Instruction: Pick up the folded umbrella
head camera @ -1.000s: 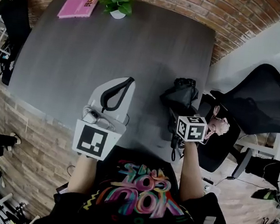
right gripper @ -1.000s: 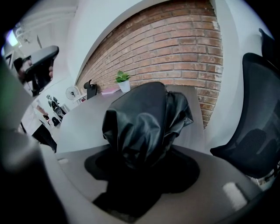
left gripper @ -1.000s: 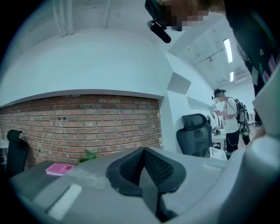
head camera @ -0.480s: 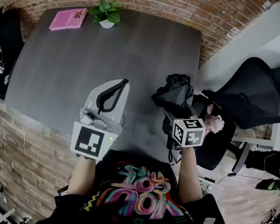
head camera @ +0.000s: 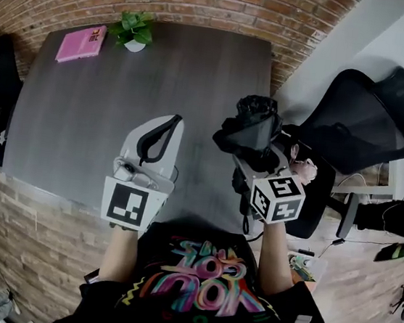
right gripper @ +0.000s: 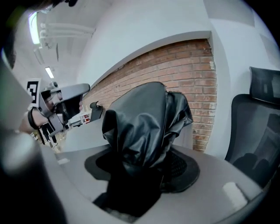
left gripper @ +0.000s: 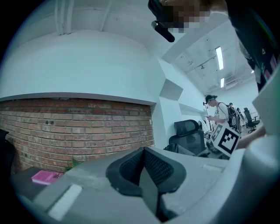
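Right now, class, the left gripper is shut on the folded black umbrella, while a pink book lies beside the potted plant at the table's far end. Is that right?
One slip: the right gripper is the one shut on the folded black umbrella, as the right gripper view shows; the left gripper holds nothing. The pink book does lie beside the potted plant.
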Demonstrator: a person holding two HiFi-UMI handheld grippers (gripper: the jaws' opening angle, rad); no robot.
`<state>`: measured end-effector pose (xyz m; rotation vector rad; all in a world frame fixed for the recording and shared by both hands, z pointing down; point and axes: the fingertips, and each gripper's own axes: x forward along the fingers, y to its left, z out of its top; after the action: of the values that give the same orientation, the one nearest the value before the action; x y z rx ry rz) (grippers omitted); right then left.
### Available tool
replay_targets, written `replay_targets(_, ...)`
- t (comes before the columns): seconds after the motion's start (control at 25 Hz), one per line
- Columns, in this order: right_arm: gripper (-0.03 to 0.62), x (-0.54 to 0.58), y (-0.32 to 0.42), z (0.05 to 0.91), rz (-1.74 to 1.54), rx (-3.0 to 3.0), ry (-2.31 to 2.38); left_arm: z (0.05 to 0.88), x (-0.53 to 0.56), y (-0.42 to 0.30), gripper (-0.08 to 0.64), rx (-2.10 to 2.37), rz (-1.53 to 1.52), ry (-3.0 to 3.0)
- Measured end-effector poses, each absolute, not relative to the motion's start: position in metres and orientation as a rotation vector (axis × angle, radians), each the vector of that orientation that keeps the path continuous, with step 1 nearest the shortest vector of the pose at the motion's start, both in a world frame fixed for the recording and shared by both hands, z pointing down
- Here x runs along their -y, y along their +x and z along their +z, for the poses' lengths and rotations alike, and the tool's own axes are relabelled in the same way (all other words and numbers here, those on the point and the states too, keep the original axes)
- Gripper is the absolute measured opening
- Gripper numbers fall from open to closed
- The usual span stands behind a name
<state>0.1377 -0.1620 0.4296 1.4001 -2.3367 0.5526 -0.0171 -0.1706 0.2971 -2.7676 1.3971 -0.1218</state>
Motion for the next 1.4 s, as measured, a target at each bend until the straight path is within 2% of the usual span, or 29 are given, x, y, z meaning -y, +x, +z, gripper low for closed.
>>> replay_targets(0.76, 0.273, 0.143, 0.175, 0.314, 0.244, 2.469, 1.719, 0.296, 0.175, -0.002, 0.002, -1.317, -0.109, -2.816)
replay_targets(1.08, 0.273, 0.13, 0.176, 0.303, 0.147, 2.537, 1.777, 0.297, 0.172, -0.003, 0.002, -1.309, -0.115, -2.824)
replay_targets(1.4, 0.273, 0.123, 0.175, 0.311, 0.193, 2.538, 1.757, 0.302, 0.167, 0.003, 0.002, -1.3, -0.133, -2.837)
